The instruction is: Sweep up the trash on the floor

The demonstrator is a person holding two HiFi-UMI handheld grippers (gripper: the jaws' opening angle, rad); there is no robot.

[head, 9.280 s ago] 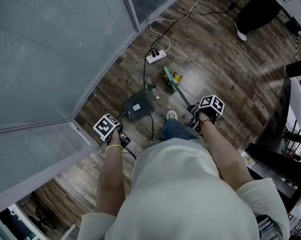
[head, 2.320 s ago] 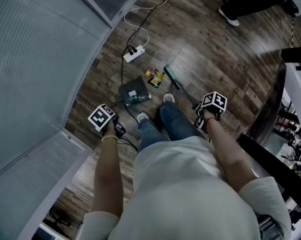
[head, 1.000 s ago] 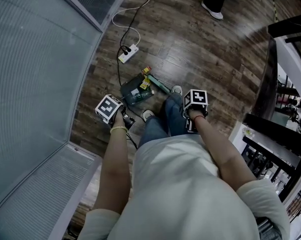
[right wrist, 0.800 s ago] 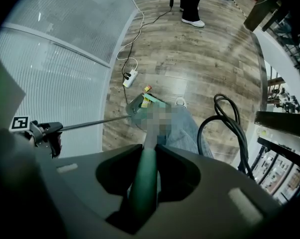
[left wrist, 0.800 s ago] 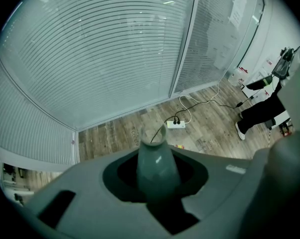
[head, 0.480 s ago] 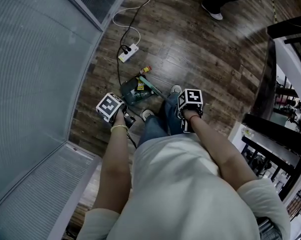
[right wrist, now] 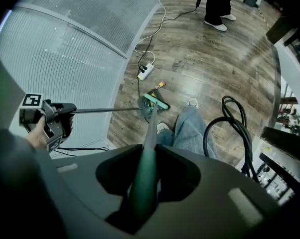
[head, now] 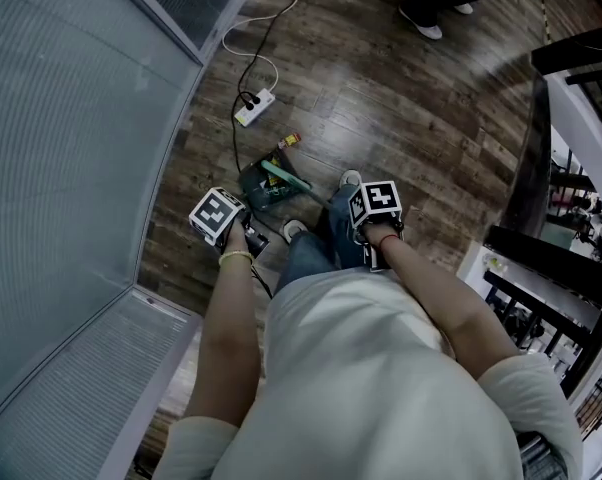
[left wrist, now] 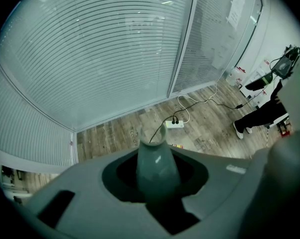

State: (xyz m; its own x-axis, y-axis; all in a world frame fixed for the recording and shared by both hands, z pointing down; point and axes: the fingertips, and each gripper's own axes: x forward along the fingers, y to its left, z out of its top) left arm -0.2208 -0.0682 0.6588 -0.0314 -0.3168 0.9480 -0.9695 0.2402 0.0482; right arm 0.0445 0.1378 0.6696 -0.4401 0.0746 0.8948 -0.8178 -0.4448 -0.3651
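Head view: broom (head: pixel 284 177) head resting at dustpan (head: pixel 251 184).
Left gripper (left wrist: pixel 157 183) clamps dustpan's handle; right gripper (right wrist: pixel 144 183) clamps green broom handle; wrapper (head: pixel 290 141) lies just beside dustpan.

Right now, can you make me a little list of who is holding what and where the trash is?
left gripper: shut on the dustpan handle
right gripper: shut on the broom handle
broom head: over the dustpan
trash left: a yellow wrapper on the floor just beyond the dustpan
nearby: power strip
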